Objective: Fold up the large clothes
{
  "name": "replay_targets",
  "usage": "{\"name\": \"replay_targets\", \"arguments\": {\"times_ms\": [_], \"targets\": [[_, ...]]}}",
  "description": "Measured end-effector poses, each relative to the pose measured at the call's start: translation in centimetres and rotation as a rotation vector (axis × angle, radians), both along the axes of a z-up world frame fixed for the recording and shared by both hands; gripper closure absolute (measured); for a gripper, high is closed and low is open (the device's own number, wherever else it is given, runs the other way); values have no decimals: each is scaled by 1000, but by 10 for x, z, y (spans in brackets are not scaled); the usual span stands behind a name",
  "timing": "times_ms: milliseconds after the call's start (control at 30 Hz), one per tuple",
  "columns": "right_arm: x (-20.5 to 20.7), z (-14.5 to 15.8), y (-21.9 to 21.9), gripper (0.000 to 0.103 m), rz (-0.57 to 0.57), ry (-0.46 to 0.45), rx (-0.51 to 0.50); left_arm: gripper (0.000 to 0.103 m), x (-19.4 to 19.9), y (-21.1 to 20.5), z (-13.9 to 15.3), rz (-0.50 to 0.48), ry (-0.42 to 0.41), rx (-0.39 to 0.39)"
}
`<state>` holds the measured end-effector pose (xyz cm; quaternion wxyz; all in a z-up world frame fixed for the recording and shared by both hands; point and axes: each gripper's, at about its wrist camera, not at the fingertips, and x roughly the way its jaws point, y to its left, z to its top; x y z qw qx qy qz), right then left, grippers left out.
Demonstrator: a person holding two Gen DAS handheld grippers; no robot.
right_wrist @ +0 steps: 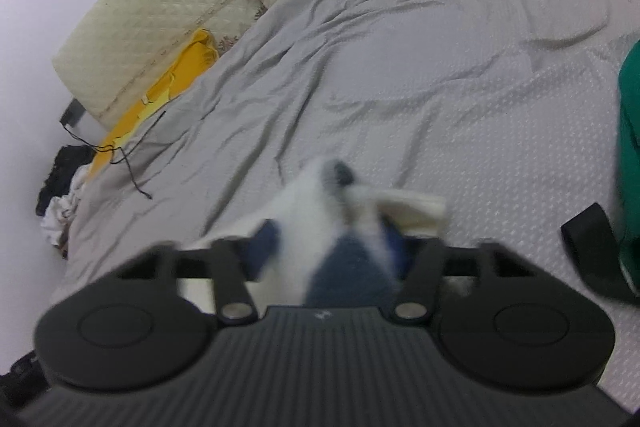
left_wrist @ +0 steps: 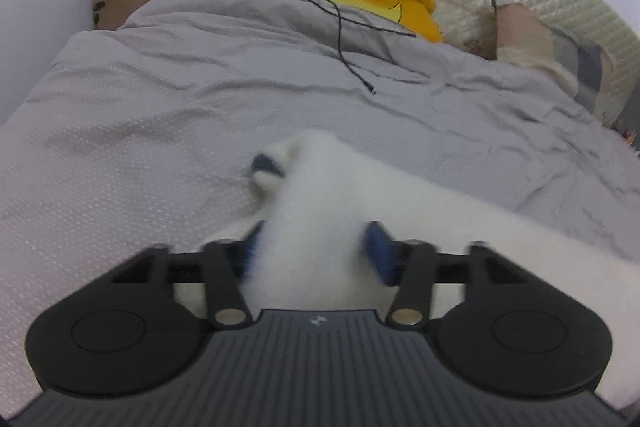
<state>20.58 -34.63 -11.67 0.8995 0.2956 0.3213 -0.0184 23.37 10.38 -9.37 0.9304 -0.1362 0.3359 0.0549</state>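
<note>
Filling the bottom of the left wrist view, the left gripper point(left_wrist: 316, 251) is clamping a bunched fold of a white fleecy garment point(left_wrist: 320, 195), its blue pads point(left_wrist: 378, 251) pressing the cloth from both sides. From there the garment is running off to the right and low over the grey bedspread point(left_wrist: 160, 99), so its long axis is lying crosswise, toward the other hand. A black cable point(left_wrist: 340, 39) is trailing well beyond, near a yellow pillow point(left_wrist: 372, 1).

Low in the right wrist view, the right gripper point(right_wrist: 328, 255) is likewise pinching the white garment point(right_wrist: 312, 203), where a navy panel point(right_wrist: 348, 279) is showing. Each hand is holding its own end above the bedspread point(right_wrist: 400, 67). Something green point(right_wrist: 630, 155) is sitting at the right edge.
</note>
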Motion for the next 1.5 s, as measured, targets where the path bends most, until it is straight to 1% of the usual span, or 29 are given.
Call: {"name": "replay_targets", "arguments": {"times_ms": [33,67,133,233,300,333,400,433,500,567,600,667,700,767,800,833,867,900,933,967,1033,1167,1300,1367,1433,1467,1500], "targets": [[0,2,-1,71,6,-12,6,70,-2,2,2,6,-10,-10],[-2,6,0,75,11,-23,2,78,-4,3,5,11,-26,-17],[-9,18,4,79,33,-67,-32,81,-10,8,13,27,-70,-55],[-17,37,6,81,48,-159,-31,83,-19,15,25,52,-127,-108],[-18,47,5,82,48,-208,-29,83,-22,16,31,63,-161,-109],[-15,50,4,82,44,-219,-36,83,-21,15,34,64,-175,-106],[-5,49,3,82,38,-213,-52,82,-16,13,34,60,-179,-89],[1,45,3,81,38,-200,-60,82,-11,11,32,56,-168,-77],[13,29,4,81,33,-143,-92,82,0,5,25,38,-132,-35],[22,8,1,81,17,-78,-101,79,8,2,14,30,-95,4],[28,-2,-1,81,9,-53,-89,78,13,2,9,29,-75,12],[31,-15,-5,79,2,-32,-63,72,21,5,-1,27,-41,5],[33,-17,-6,79,0,-27,-50,70,23,6,-4,26,-31,2],[30,-17,-7,78,-6,-25,-37,63,25,9,-8,29,-18,-6],[28,-17,-6,77,-11,-24,-31,62,24,11,-8,37,-19,-17],[25,-16,-6,75,-18,-25,-20,56,22,13,-7,49,-25,-34],[24,-16,-7,74,-26,-26,-7,47,20,15,-5,69,-27,-39],[18,-15,-7,73,-36,-31,7,44,17,16,-3,83,-36,-37],[14,-12,-7,71,-45,-39,17,41,12,16,1,91,-47,-28],[10,-10,-8,67,-54,-44,20,39,7,16,6,101,-55,-19],[-1,-1,-7,67,-67,-53,11,35,-7,13,16,100,-89,-20],[-29,22,-3,67,-96,-92,-24,34,-44,2,38,79,-163,-15],[-63,50,3,67,-96,-167,-40,33,-79,-17,55,3,-203,-49],[-80,61,7,67,-83,-212,-32,27,-95,-27,60,-36,-221,-64],[-95,67,13,64,-62,-252,-21,26,-108,-37,59,-74,-213,-87],[-101,68,15,60,-42,-269,-17,25,-111,-40,55,-95,-198,-111],[-105,68,19,58,-11,-277,-12,25,-113,-43,50,-121,-173,-147]]}}
